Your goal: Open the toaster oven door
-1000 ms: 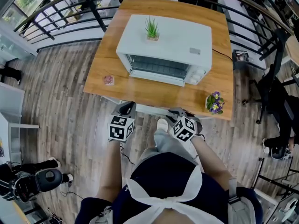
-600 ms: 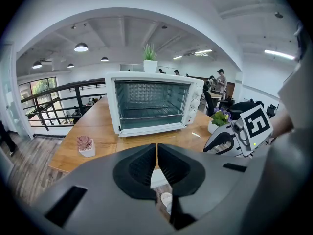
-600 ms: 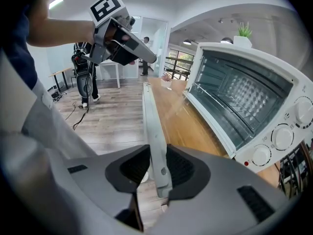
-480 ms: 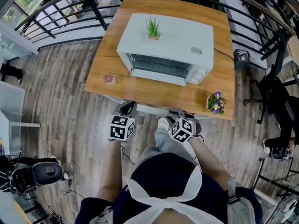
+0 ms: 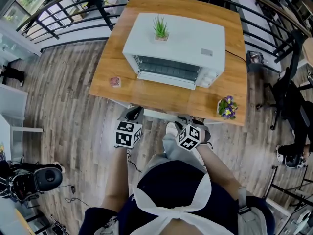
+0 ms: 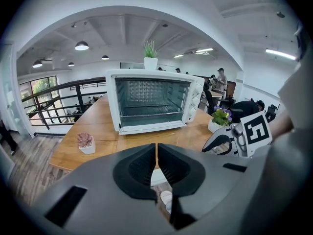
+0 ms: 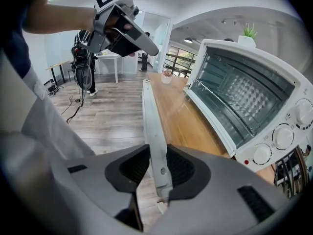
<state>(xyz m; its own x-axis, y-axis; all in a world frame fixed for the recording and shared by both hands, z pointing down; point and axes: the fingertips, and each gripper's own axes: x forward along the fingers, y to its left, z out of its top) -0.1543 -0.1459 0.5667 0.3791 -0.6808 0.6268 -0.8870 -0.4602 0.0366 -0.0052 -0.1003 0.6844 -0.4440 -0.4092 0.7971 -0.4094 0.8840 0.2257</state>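
The white toaster oven stands on the wooden table. Its glass door hangs fully open, flat toward me, and the rack inside shows. The door's white handle bar lies along the table's front edge. My right gripper holds that handle, with a dark pad pressed on each side of it. My left gripper hangs just off the table's front edge, left of the handle, shut and holding nothing.
A small pink succulent pot sits left of the oven. A purple flower pot stands at the table's front right corner, and a green plant on the oven's top. Black railings run behind the table. An office chair stands at the right.
The right gripper has edged slightly to the left with the handle. The door, the oven and the left gripper stay where they were.
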